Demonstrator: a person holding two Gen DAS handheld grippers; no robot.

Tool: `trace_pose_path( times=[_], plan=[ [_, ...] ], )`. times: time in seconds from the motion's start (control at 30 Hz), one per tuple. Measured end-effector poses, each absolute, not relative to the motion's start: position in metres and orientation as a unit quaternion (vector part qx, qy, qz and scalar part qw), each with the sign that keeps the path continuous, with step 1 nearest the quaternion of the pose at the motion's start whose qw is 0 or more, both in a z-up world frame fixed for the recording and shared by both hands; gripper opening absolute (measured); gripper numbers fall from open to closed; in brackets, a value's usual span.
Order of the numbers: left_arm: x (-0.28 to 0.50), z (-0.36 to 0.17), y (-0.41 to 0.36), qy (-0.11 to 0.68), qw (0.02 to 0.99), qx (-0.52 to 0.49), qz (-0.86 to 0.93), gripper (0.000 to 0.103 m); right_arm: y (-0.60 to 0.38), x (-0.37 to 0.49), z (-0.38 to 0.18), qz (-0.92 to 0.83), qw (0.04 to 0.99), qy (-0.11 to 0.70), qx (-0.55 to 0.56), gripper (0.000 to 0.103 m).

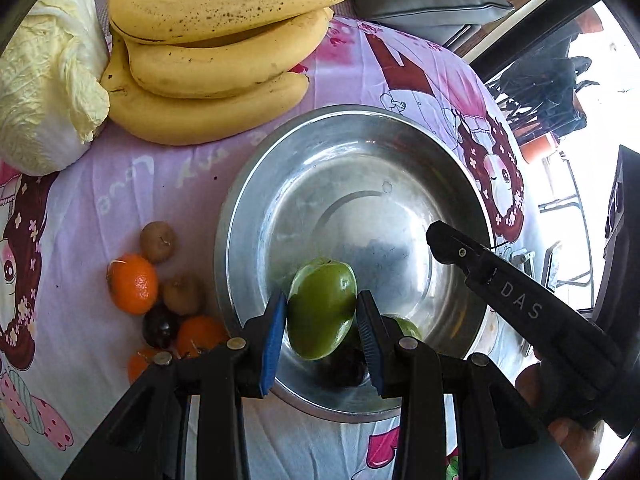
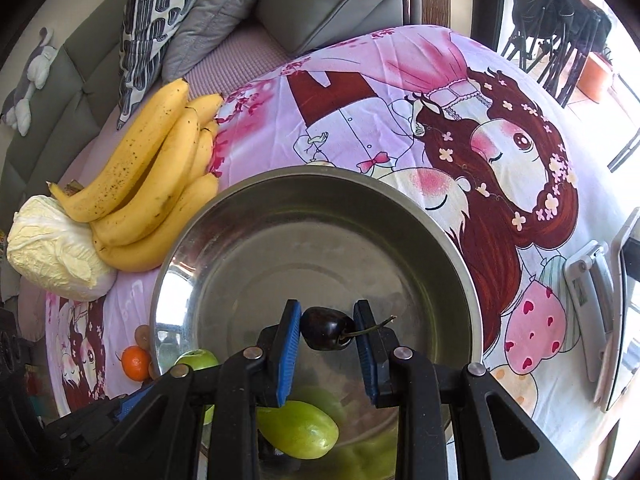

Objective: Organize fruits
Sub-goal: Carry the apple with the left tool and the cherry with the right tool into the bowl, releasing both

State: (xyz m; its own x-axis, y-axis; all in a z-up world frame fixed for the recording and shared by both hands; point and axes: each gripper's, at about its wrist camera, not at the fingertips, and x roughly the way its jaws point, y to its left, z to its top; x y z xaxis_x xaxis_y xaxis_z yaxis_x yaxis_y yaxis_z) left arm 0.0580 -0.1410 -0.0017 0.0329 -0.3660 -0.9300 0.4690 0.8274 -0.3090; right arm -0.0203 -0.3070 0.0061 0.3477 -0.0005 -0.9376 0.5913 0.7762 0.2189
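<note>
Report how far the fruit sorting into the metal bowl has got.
Done: one green fruit already lies in the metal bowl. In hand: the left gripper holds another green fruit over the bowl, and the right gripper holds a dark cherry. Left: oranges, kiwis and bananas on the cloth.

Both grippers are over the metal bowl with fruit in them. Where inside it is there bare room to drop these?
The far half of the bowl, toward the bananas and the girl print, is bare metal. The near part is crowded: a green fruit lies there. Left gripper holds a green fruit, right gripper a cherry.
</note>
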Motion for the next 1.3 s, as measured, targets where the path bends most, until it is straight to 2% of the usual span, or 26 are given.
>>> trace_pose_path(
  times=[0.67,0.7,0.77,0.93,0.97,1.07,1.3],
  plan=[
    [0.055,-0.004,-0.145,0.634,0.716,0.045,-0.288,0.037,-0.301,-0.014,-0.01,-0.187,0.756,0.567,0.268,0.03],
    [0.055,-0.003,-0.145,0.634,0.717,0.044,-0.288,0.037,-0.301,-0.014,-0.01,-0.188,0.755,0.568,0.269,0.032],
    [0.055,-0.001,-0.144,0.632,0.719,0.045,-0.287,0.037,-0.303,-0.014,-0.011,-0.192,0.75,0.571,0.272,0.045],
    [0.056,0.002,-0.138,0.634,0.72,0.042,-0.28,0.04,-0.303,-0.016,-0.009,-0.201,0.75,0.569,0.272,0.058],
    [0.057,0.004,-0.137,0.633,0.722,0.042,-0.278,0.044,-0.303,-0.017,-0.008,-0.202,0.75,0.568,0.272,0.061],
    [0.059,0.01,-0.13,0.627,0.73,0.036,-0.269,0.053,-0.302,-0.019,-0.003,-0.203,0.753,0.565,0.269,0.063],
    [0.068,0.021,-0.105,0.618,0.747,0.009,-0.245,0.056,-0.3,-0.021,0.005,-0.202,0.759,0.559,0.266,0.065]
  ],
)
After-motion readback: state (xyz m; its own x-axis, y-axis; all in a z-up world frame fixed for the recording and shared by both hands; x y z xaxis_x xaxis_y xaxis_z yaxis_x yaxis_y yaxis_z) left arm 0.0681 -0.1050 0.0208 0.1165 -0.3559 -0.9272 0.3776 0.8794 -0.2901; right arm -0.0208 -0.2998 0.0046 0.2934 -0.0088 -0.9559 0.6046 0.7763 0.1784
